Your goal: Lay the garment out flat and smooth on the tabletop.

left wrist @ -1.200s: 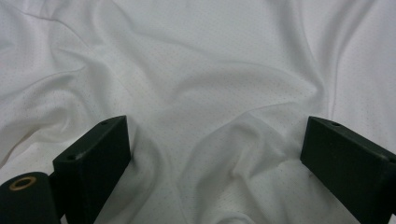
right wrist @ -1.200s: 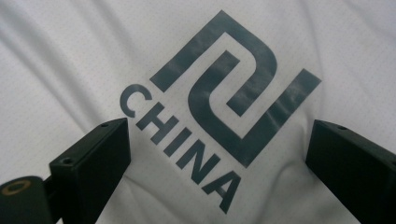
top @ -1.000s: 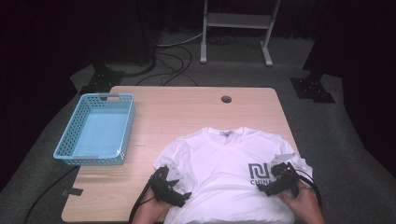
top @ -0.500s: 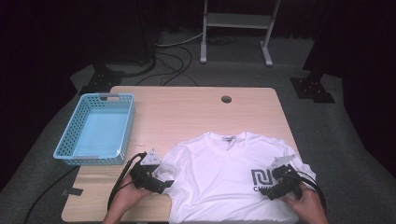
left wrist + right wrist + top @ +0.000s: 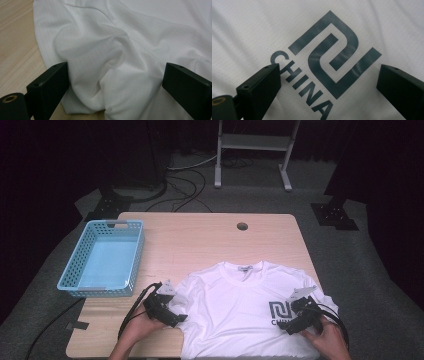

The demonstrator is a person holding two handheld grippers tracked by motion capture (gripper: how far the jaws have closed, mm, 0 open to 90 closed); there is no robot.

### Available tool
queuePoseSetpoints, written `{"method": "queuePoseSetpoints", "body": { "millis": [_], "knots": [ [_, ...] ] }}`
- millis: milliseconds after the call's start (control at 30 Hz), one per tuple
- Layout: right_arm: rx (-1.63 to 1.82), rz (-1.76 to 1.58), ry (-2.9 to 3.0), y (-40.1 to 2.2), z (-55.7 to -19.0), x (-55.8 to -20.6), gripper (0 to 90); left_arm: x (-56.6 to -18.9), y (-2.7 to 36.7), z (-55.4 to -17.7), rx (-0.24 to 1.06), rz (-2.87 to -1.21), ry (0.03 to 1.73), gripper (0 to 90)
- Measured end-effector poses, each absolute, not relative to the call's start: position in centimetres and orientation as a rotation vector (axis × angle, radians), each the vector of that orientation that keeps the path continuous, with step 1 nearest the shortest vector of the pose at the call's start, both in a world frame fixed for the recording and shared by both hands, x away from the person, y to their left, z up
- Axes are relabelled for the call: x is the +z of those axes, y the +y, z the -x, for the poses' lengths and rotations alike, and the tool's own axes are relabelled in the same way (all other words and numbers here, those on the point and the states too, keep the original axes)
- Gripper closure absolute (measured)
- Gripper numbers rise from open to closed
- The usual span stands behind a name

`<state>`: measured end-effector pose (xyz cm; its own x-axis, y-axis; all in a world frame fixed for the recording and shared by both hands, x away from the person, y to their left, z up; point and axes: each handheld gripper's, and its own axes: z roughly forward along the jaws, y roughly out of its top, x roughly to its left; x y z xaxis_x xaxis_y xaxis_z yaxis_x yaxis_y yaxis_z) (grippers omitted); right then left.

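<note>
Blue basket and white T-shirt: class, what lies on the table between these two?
Bare wood. In the high view, the strip of table between the blue basket and the white T-shirt holds nothing; the left gripper sits nearer the person, at the shirt's sleeve.

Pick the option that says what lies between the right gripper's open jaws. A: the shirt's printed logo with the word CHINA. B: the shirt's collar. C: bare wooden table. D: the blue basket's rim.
A: in the right gripper view, the right gripper stands with jaws wide apart over the dark logo and CHINA lettering printed on the white T-shirt.
</note>
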<state>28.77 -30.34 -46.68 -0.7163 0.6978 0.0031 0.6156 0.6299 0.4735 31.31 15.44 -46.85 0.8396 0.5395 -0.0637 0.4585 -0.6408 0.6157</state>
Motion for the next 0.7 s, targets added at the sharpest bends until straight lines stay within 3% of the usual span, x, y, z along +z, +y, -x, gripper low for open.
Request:
{"method": "queuePoseSetpoints", "body": {
  "millis": [367, 700],
  "knots": [
    [0.675, -1.08, 2.672, -30.3, -28.8, -46.7, 3.9, -45.8, 17.1, -32.8, 0.211, -2.462, 0.757, 4.5],
    [0.674, -1.078, 2.675, -30.3, -28.8, -46.7, 3.8, -46.3, 16.4, -31.7, 0.128, -2.452, 0.722, 4.8]
  ]
}}
